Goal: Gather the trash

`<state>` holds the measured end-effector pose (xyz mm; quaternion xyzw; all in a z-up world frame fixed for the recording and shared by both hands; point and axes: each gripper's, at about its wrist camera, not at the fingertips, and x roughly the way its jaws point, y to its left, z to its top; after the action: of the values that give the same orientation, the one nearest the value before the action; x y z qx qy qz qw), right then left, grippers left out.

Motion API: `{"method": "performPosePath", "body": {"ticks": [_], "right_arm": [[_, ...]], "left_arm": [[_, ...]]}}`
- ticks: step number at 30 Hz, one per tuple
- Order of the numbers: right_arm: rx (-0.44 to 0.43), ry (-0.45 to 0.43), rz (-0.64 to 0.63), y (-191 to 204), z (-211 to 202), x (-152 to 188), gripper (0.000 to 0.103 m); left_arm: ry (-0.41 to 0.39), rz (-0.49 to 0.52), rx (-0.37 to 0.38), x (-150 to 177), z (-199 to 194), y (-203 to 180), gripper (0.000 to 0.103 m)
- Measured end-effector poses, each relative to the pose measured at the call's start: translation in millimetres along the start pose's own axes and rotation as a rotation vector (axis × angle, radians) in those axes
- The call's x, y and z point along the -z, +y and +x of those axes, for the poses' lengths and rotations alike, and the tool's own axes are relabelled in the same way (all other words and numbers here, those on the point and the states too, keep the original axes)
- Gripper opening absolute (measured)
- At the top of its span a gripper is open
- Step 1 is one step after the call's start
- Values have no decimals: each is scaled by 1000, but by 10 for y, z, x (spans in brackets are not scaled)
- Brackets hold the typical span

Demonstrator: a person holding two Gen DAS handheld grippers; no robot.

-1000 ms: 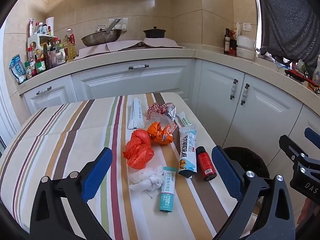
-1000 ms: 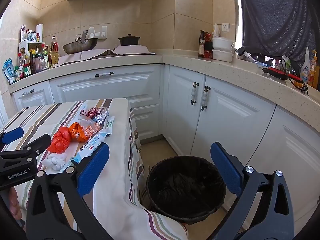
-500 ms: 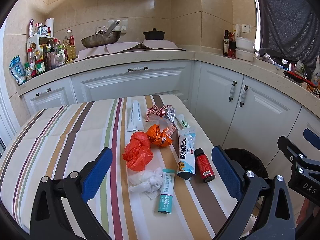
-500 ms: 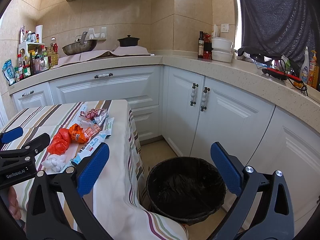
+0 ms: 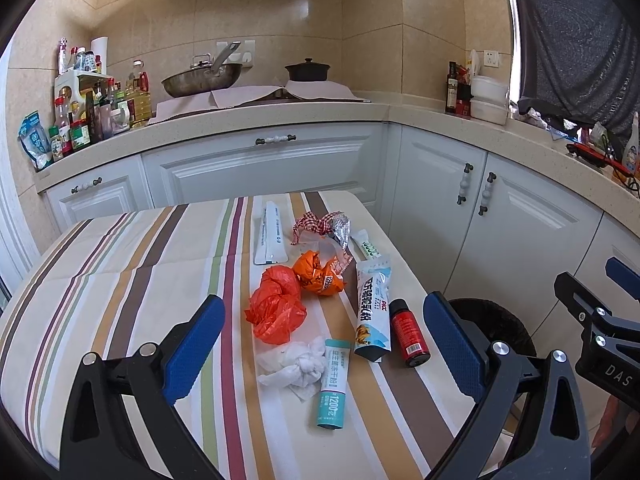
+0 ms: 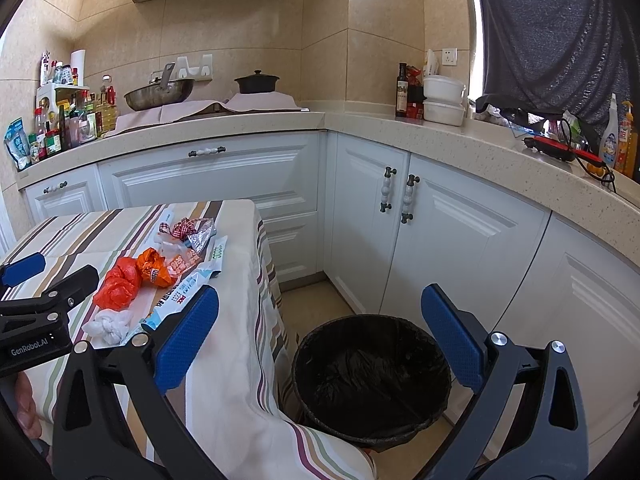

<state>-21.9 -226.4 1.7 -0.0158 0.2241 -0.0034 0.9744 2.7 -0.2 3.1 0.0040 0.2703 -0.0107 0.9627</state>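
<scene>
Several bits of trash lie on the striped table [image 5: 120,264] in the left wrist view: red bag [image 5: 276,306], orange wrapper [image 5: 318,274], tissue [image 5: 294,364], teal tube [image 5: 334,384], white pouch [image 5: 372,312], red bottle [image 5: 408,332]. Left gripper [image 5: 320,340] hovers above them, jaws apart, empty.

Right wrist view: right gripper [image 6: 320,336] is spread wide, empty, above the black bin [image 6: 372,376] standing beside the table.

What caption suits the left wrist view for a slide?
Open left tool above trash on the striped table: white tissue, orange bag, red bottle.
</scene>
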Motion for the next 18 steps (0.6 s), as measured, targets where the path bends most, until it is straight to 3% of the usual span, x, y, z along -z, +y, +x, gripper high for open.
{"method": "performPosePath", "body": {"ticks": [18], "right_arm": [[1,1,1,-8,0,-13,99]], "left_arm": [[2,-2,3,14,13,11,97]]}}
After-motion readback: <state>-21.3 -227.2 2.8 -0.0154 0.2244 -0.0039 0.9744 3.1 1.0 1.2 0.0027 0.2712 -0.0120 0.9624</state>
